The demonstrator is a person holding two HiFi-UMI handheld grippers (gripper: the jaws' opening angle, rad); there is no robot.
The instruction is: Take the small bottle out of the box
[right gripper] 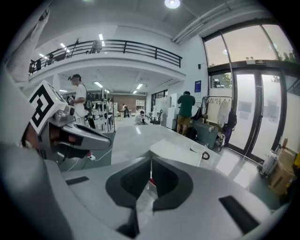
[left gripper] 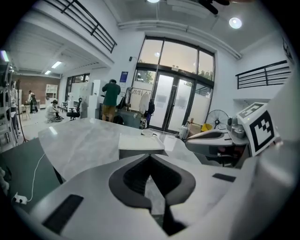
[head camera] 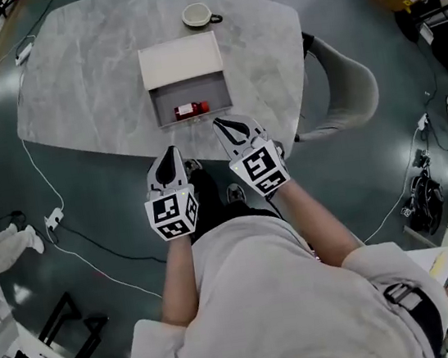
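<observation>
A small red bottle (head camera: pixel 191 109) lies on its side in the open grey tray of a white box (head camera: pixel 181 62) on the marble table (head camera: pixel 78 79). My right gripper (head camera: pixel 231 125) hovers just short of the table's near edge, below and right of the bottle, jaws shut with nothing held. My left gripper (head camera: pixel 170 154) hangs further back and to the left, off the table, jaws shut and empty. In the right gripper view a sliver of the red bottle (right gripper: pixel 150 181) shows through the jaw notch. The left gripper view shows the box (left gripper: pixel 139 143) ahead.
A white cup (head camera: pixel 198 15) stands on the table behind the box. A grey chair (head camera: pixel 343 87) sits at the table's right side. A white cable (head camera: pixel 43 183) runs across the floor at left. People stand far off in the hall.
</observation>
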